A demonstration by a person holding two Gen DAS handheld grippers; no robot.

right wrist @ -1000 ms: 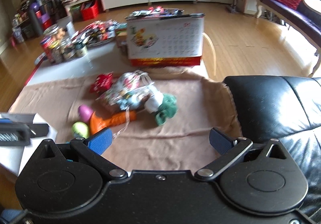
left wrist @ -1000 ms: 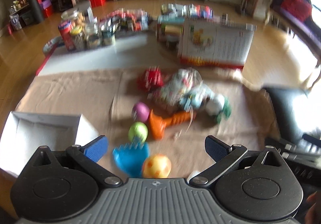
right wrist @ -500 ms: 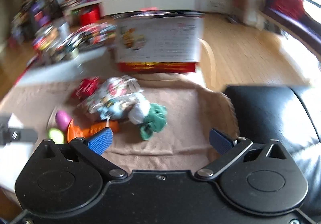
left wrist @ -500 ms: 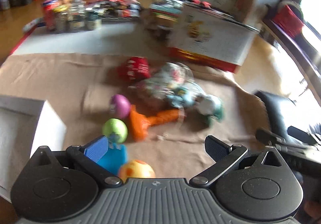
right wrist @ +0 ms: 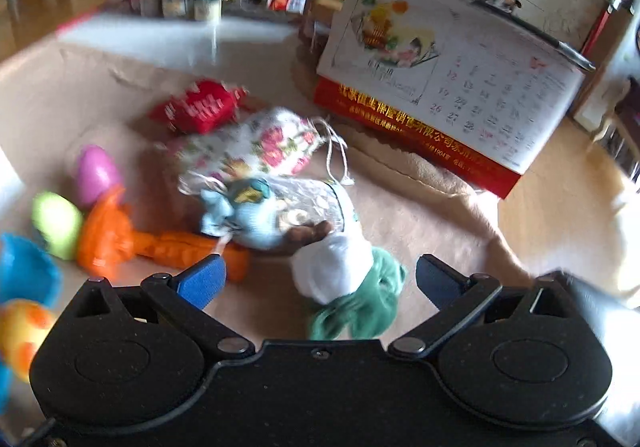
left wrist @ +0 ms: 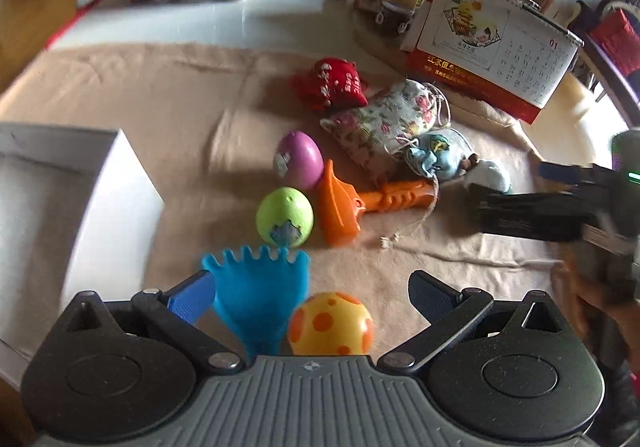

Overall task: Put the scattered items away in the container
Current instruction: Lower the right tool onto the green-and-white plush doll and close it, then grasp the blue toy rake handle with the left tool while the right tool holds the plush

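**Both grippers lower over the toy pile, jaws apart**

Spread across the table, a tan cloth, now filling far more of both views than a second ago, with the room behind pushed to the top edge. Standing at the far right of the cloth, a desk calendar, larger and sharper than before. Sitting at the left edge of the left wrist view, the white box, open-topped, with no toys seen inside the part that shows, closer than in the earlier picture.

Lying mid-cloth, a floral drawstring pouch with a red pouch just behind it and a pale blue pouch touching its near end. Beside those, an orange toy shovel, blade toward a purple egg and a green egg. Nearer still, a blue toy rake and a yellow spotted ball, side by side.

Left gripper wide open, clasping nothing, the rake and ball between its fingers and apart from the pads; a second ago both lay farther ahead. Right gripper closing from its widest but still well apart, pads free; a white and green cloth bundle now between the fingers, previously well ahead. Right gripper also visible, blurred, at the right of the left wrist view.
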